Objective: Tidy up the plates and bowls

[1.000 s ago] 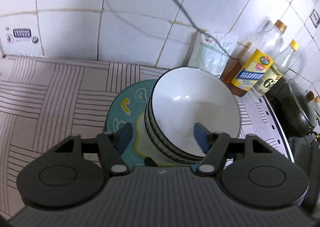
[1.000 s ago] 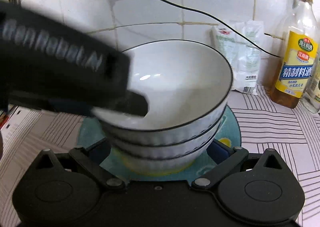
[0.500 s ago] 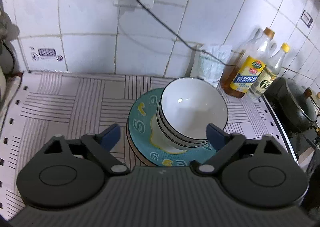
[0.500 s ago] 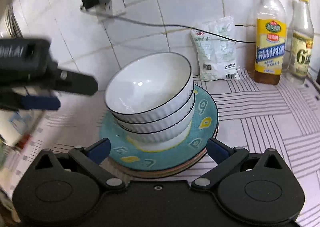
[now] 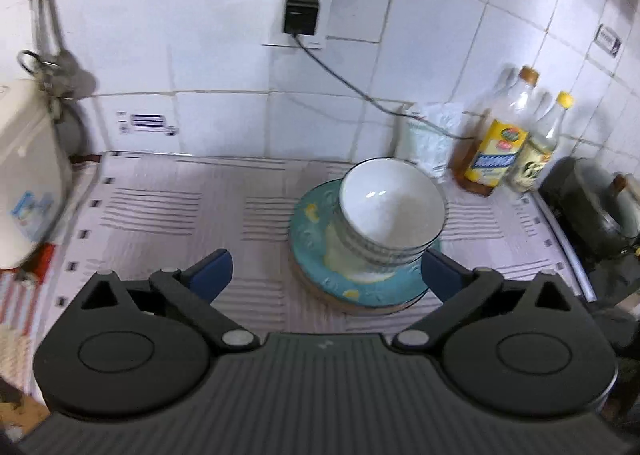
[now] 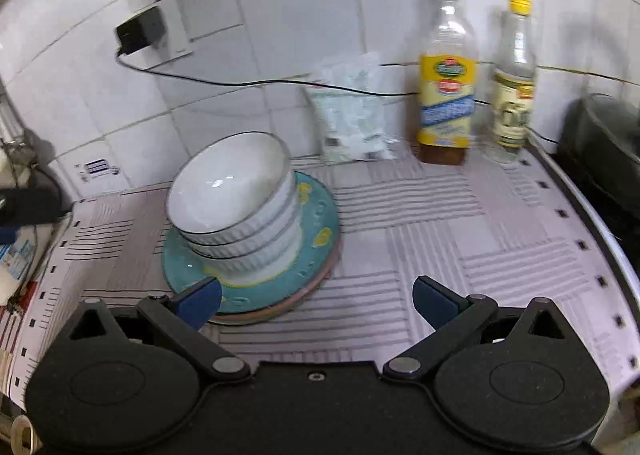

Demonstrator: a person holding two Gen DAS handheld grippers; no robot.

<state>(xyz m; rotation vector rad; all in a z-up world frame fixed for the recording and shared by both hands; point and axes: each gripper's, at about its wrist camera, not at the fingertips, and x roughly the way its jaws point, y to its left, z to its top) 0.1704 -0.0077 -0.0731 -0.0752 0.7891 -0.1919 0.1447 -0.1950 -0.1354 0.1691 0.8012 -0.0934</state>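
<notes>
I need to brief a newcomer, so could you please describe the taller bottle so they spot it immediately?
Look along the white tiled wall to the two bottles behind the striped mat. The taller bottle stands nearer the bowls; its gold cap and yellow-and-blue label distinguish it.

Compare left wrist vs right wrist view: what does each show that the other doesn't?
Left wrist only: the left gripper, open with nothing between its fingers, its jaws having just been opening, and a white appliance at the left edge.

Right wrist only: the right gripper, open and empty, plus pinkish plates under the teal one.

Both: three stacked white bowls on the teal plate, the salt bag, two bottles, the wall charger and the striped mat.
</notes>
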